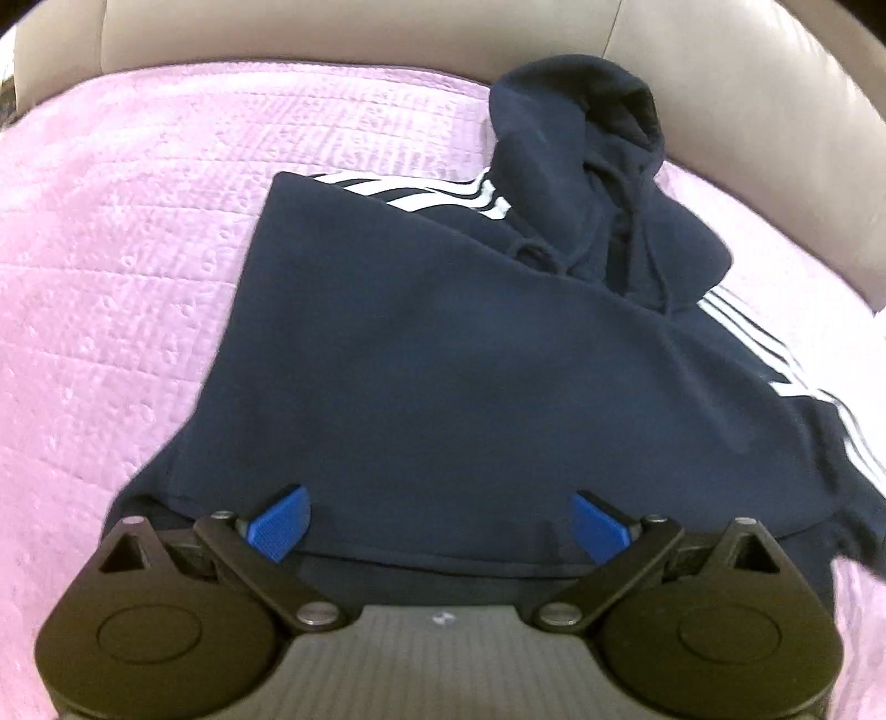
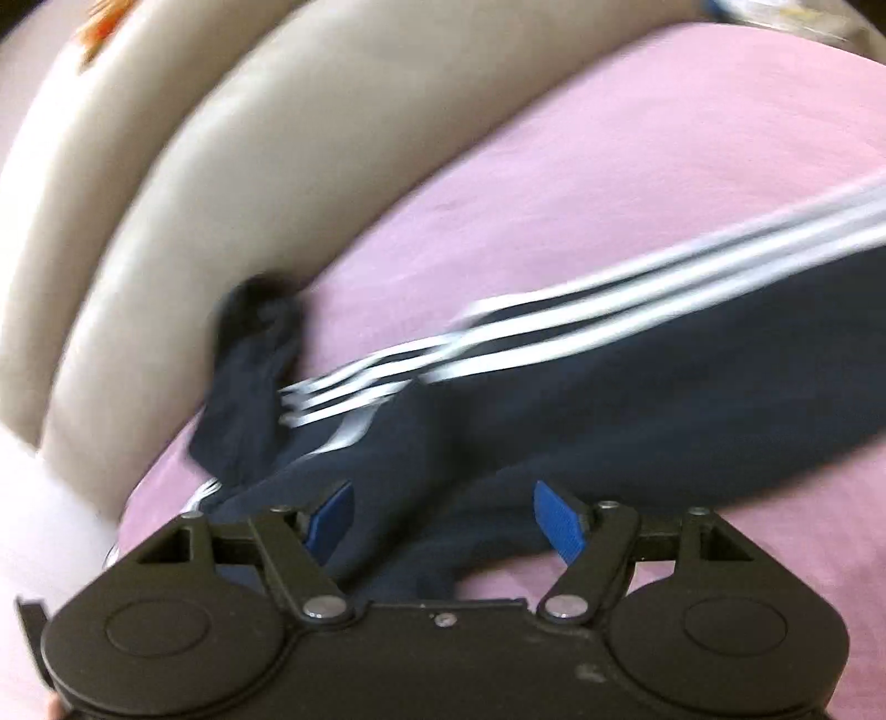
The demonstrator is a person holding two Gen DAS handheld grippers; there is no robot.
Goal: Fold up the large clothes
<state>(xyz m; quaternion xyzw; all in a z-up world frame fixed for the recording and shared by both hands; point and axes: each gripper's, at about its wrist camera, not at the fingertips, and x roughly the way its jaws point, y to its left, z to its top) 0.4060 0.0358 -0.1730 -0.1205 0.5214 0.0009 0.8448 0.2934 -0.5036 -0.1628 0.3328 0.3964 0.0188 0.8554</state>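
A navy hoodie [image 1: 443,376] with white sleeve stripes lies partly folded on a pink quilted cover [image 1: 111,249]. Its hood [image 1: 576,166] lies at the far end against the cushions. My left gripper [image 1: 440,529] is open, its blue pads wide apart just above the hoodie's near hem. In the blurred right wrist view the striped sleeve [image 2: 609,354] stretches to the right across the cover. My right gripper [image 2: 443,523] is open over the navy cloth, with nothing between its pads.
Beige leather cushions [image 1: 332,39] rise behind the pink cover and also show in the right wrist view [image 2: 194,221]. Pink cover [image 2: 609,166] extends on both sides of the hoodie.
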